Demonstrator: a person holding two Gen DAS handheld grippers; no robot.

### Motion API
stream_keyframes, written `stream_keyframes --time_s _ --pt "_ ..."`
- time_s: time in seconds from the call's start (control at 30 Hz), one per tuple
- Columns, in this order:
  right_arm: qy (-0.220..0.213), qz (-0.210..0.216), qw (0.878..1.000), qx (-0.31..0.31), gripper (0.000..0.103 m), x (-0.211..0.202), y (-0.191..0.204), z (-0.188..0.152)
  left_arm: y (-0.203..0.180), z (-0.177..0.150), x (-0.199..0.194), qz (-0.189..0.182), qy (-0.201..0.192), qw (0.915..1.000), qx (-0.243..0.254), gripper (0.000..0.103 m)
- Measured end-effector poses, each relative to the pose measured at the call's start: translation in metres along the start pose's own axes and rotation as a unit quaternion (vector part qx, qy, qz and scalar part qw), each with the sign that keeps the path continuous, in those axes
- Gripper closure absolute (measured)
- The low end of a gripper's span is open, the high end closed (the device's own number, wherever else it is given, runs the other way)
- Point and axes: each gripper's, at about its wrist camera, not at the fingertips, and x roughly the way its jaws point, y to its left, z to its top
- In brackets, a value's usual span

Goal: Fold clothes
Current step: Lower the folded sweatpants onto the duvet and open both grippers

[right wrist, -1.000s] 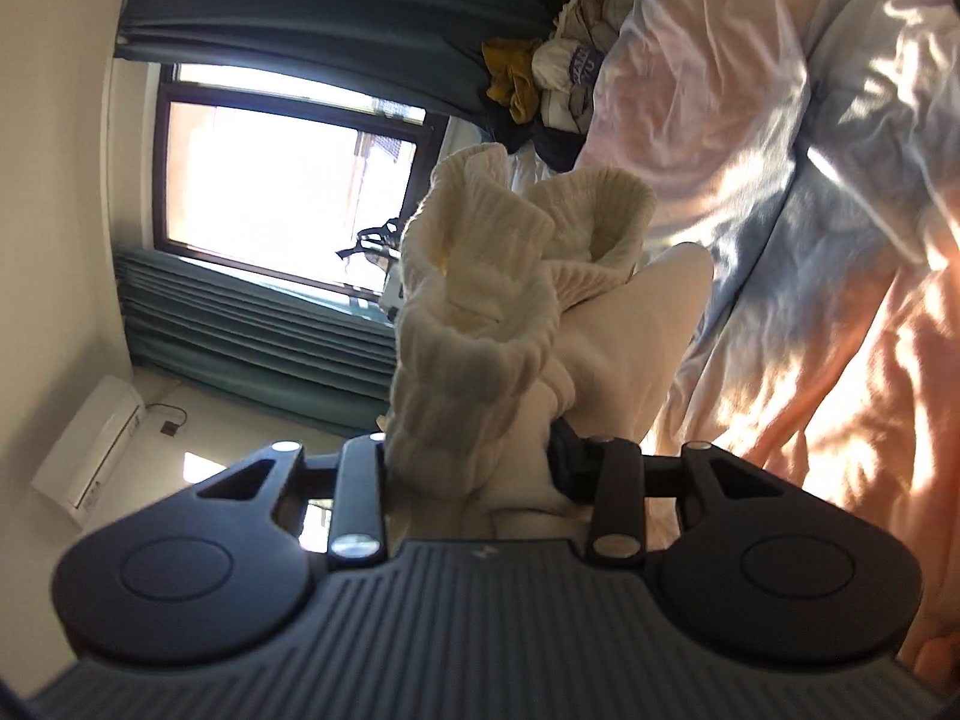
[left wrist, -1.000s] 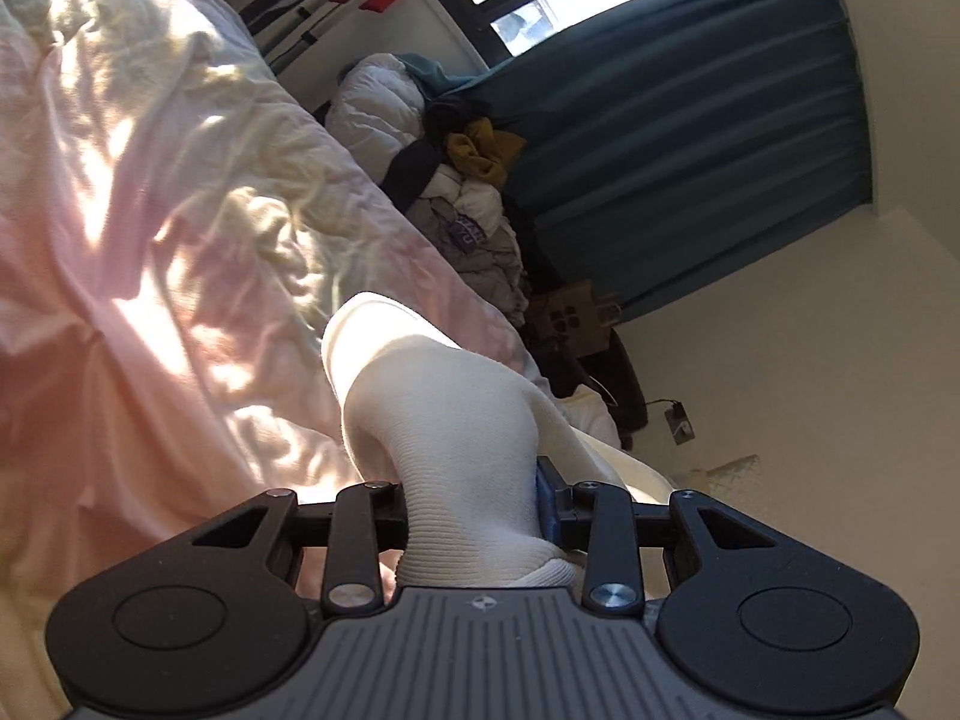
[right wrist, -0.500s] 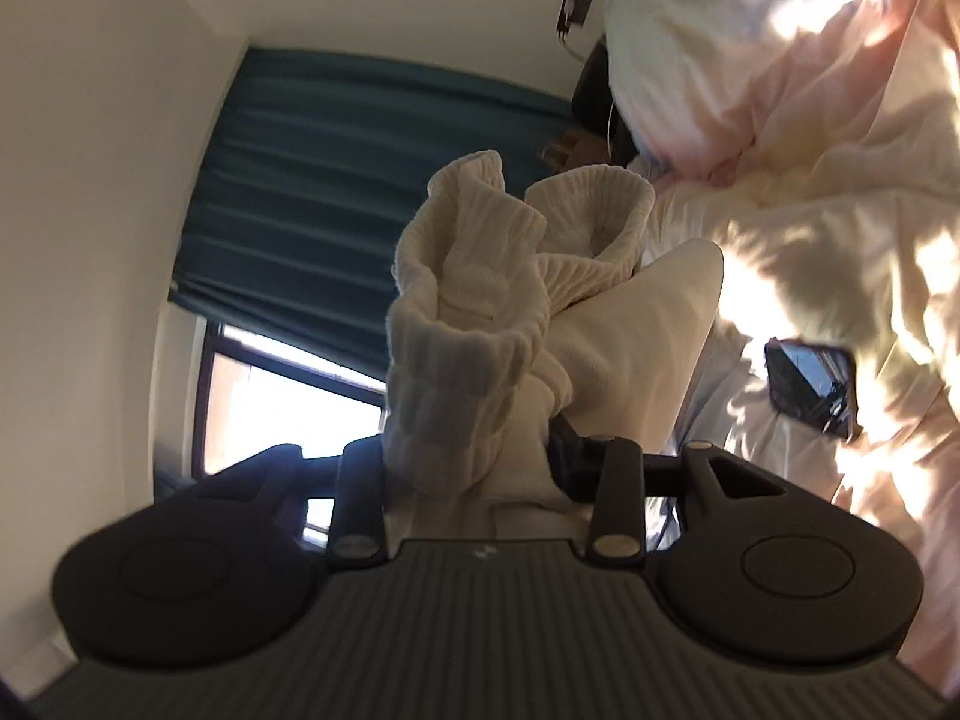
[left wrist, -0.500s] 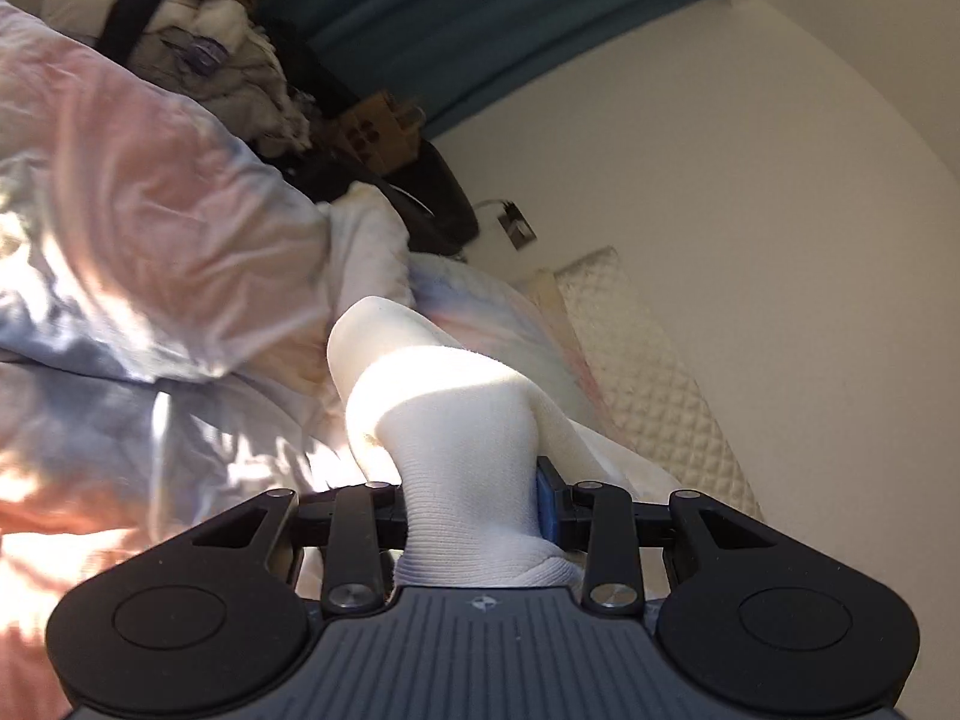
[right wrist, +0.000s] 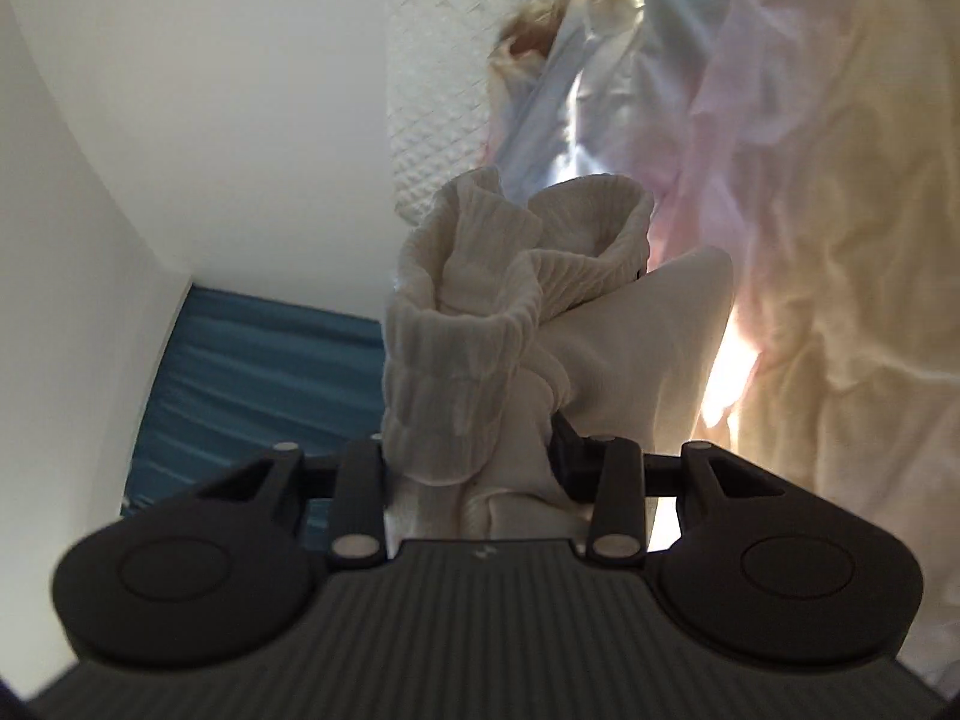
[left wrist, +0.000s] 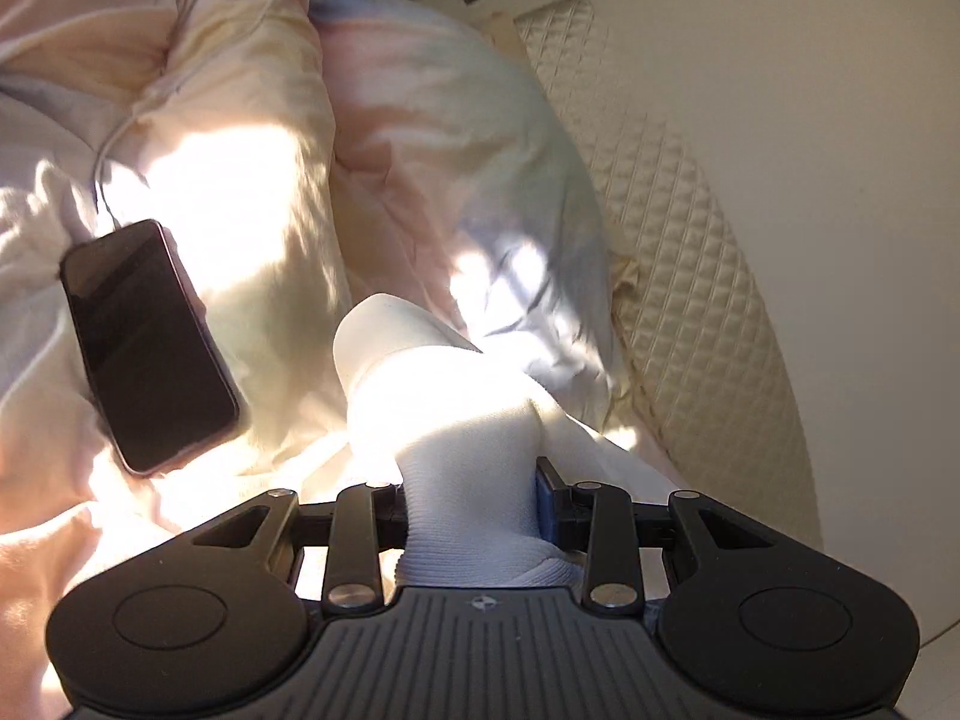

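Two grippers are recorded, one per view. The left gripper is clamped on one white sock, whose toe end projects forward past the fingers, above the bedding. The right gripper is clamped on a bundle of cream ribbed socks; two open cuffs are counted at its top, so two socks are probably held, though the lower folds are too bunched to confirm.

One dark phone is seen lying face up on the pale duvet, left of the left-hand sock and apart from it, with one thin white cable running to its upper end. One pastel pillow lies beyond the sock, and one quilted cream pad stands against the wall at the right. In the right wrist view one blue curtain is noted at lower left.

Against the frames half a second earlier, both grips are unchanged. The left view has swung: the clothes pile and curtain have left it and the phone has entered. In the right view the phone has gone and the curtain has dropped lower.
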Motion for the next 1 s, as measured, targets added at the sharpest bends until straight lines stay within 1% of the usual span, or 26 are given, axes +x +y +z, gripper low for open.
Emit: stream_keyframes --time_s 0.1,0.17,0.23,0.33,0.4,0.43,0.47,0.57,0.63,0.67,0.7,0.77,0.83,0.9,0.97,1.0 --pt "-0.022 -0.026 0.999 0.020 0.063 -0.017 -0.036 0.000 0.017 -0.007 0.026 0.003 0.030 0.9996 -0.001 0.068" --pt "-0.035 -0.042 0.998 0.042 0.063 -0.025 -0.058 -0.006 0.027 -0.008 0.034 0.000 0.044 0.9990 0.001 0.068" --pt "-0.043 -0.045 0.997 0.054 0.063 -0.031 -0.076 -0.016 0.038 -0.008 0.042 0.000 0.060 0.9981 0.010 0.067" --pt "-0.046 -0.054 0.996 0.056 0.063 -0.040 -0.096 -0.028 0.057 -0.011 0.051 0.002 0.091 0.9958 0.010 0.062" --pt "-0.048 -0.049 0.996 0.059 0.063 -0.042 -0.108 -0.030 0.065 -0.011 0.055 0.001 0.109 0.9939 0.016 0.058" --pt "-0.049 -0.046 0.996 0.061 0.063 -0.042 -0.113 -0.031 0.066 -0.012 0.055 0.000 0.114 0.9933 0.020 0.057" --pt "-0.048 -0.045 0.996 0.065 0.063 -0.041 -0.115 -0.030 0.062 -0.013 0.053 0.003 0.116 0.9929 0.027 0.054" --pt "-0.041 -0.046 0.994 0.088 0.061 -0.041 -0.115 -0.027 0.049 -0.018 0.045 0.024 0.124 0.9906 0.053 0.047" --pt "-0.033 -0.060 0.993 0.095 0.058 -0.044 -0.109 -0.024 0.040 -0.021 0.039 0.036 0.132 0.9882 0.068 0.037" --pt "-0.029 -0.069 0.993 0.096 0.056 -0.047 -0.105 -0.024 0.034 -0.023 0.032 0.041 0.132 0.9873 0.079 0.028" --pt "-0.026 -0.079 0.992 0.092 0.055 -0.050 -0.101 -0.024 0.027 -0.027 0.022 0.047 0.125 0.9866 0.094 0.022" --pt "-0.019 -0.098 0.991 0.091 0.052 -0.055 -0.093 -0.024 0.012 -0.036 0.001 0.060 0.111 0.9842 0.124 0.021" --pt "-0.028 -0.112 0.990 0.083 0.042 -0.065 -0.084 -0.025 -0.002 -0.044 -0.019 0.072 0.097 0.9806 0.154 0.020" --pt "-0.044 -0.122 0.989 0.074 0.028 -0.078 -0.076 -0.025 -0.017 -0.052 -0.039 0.084 0.083 0.9756 0.185 0.019" --pt "-0.052 -0.138 0.988 0.052 0.025 -0.092 -0.062 -0.023 -0.031 -0.060 -0.060 0.097 0.069 0.9695 0.214 0.006" --pt "-0.055 -0.147 0.987 0.037 0.020 -0.098 -0.054 -0.022 -0.038 -0.064 -0.070 0.103 0.062 0.9659 0.229 0.005"
